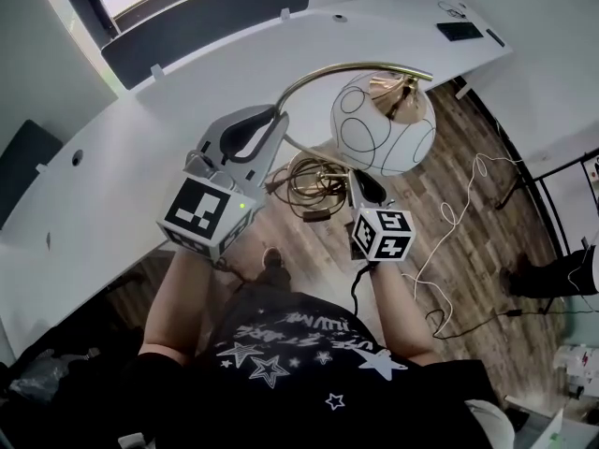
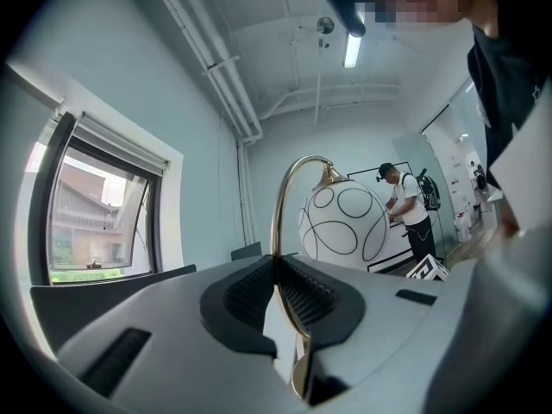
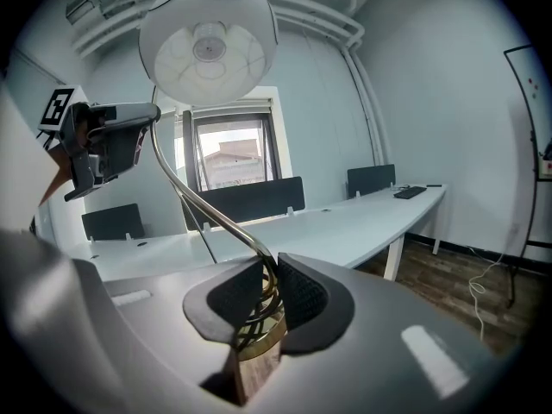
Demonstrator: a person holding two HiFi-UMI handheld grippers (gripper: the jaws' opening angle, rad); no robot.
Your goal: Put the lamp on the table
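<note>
In the head view, the lamp (image 1: 382, 124) is up in the air over the floor, just right of the white worktop (image 1: 122, 166). The left tool (image 1: 269, 124) squeezes its thin gold neck. The right tool (image 1: 363, 185) pinches it low, by the base. In the left gripper view, the neck stands up between the pressed-together pads. In the right gripper view, the worktop lies ahead, on the far side.

Lamp base (image 3: 259, 339) partly hidden inside right tool (image 3: 268, 293); table (image 1: 112, 157) cut by left edge.
</note>
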